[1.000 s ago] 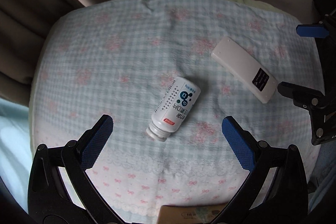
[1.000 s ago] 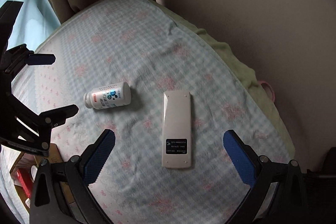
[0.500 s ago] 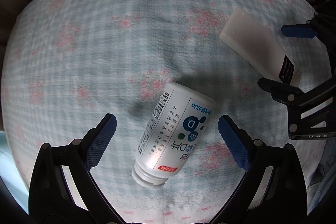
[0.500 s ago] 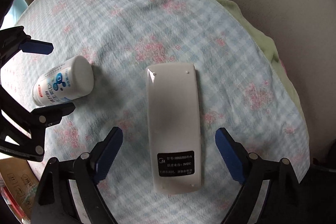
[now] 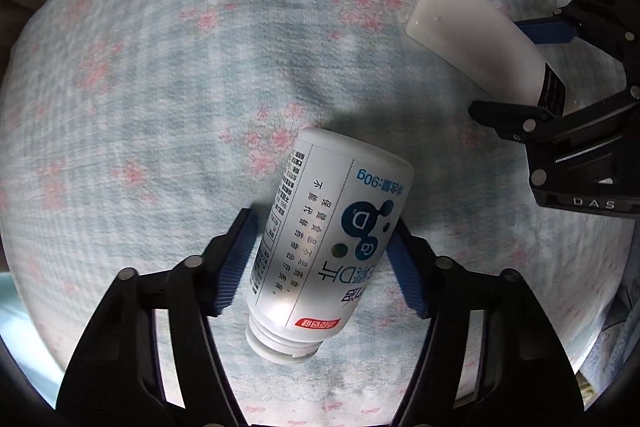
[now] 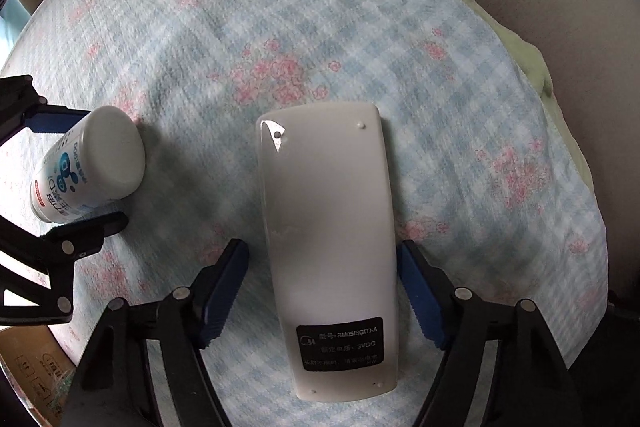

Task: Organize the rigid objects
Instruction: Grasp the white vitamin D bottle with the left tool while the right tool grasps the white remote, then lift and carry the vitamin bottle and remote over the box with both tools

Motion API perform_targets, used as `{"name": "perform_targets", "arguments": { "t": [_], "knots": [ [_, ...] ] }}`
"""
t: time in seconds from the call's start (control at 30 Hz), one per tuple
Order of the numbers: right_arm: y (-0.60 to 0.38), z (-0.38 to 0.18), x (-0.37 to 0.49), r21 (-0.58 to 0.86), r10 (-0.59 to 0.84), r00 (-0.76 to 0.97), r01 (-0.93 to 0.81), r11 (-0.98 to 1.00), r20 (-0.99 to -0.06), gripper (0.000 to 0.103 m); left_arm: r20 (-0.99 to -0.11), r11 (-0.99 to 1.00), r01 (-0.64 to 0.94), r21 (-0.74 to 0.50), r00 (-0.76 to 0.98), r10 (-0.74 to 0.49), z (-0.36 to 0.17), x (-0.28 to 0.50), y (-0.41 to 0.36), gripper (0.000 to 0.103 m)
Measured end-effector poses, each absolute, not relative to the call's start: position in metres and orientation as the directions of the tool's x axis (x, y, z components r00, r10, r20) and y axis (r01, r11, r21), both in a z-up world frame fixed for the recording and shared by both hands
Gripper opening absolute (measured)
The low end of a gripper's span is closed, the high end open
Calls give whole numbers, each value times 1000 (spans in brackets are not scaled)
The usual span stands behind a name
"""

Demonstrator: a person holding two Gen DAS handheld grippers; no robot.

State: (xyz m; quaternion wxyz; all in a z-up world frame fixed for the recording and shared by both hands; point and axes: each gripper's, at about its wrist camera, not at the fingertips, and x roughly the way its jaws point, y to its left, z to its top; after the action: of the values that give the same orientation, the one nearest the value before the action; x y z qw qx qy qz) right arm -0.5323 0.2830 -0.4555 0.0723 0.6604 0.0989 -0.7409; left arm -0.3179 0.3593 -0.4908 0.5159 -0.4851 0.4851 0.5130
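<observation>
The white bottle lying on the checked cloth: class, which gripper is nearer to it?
Left. The left gripper has its fingers on both sides of the white bottle; the right gripper straddles the remote beside it.

White bottle (image 5: pixel 332 247) on its side – white remote (image 6: pixel 328 251) face-down beside it

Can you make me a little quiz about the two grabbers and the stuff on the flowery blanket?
1. True or false: the remote lies with its buttons facing up.
2. The left gripper closes around: A) a cup B) the white bottle C) a spoon.
3. What lies between the fingers of the right gripper?

Key: 1 false, its back label shows. 2 B. 3 the remote.
</observation>
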Motion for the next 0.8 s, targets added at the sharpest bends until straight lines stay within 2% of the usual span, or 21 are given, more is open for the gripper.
{"name": "perform_targets", "arguments": {
  "t": [0.07,0.1,0.13,0.33,0.57,0.8],
  "knots": [
    [286,-454,-533,-55,28,-120,229,-972,-992,63,-998,4,-1000,-6,7,58,-490,-317,357,55],
    [288,-453,-533,-56,29,-124,222,-973,-992,57,-998,2,-1000,-9,9,57,-490,-317,357,55],
    [290,-452,-534,-50,24,-124,217,-975,-992,56,-998,-4,-1000,-12,11,56,-490,-317,356,55],
    [296,-452,-533,-36,9,-122,223,-974,-993,56,-997,-76,-997,-34,29,66,-488,-317,349,54],
    [304,-442,-531,6,-35,-125,231,-973,-992,55,-989,-235,-963,-129,108,100,-479,-323,327,52],
    [310,-426,-527,95,-125,-119,232,-968,-985,55,-967,-422,-874,-240,177,183,-466,-325,288,52]
  ]
}}
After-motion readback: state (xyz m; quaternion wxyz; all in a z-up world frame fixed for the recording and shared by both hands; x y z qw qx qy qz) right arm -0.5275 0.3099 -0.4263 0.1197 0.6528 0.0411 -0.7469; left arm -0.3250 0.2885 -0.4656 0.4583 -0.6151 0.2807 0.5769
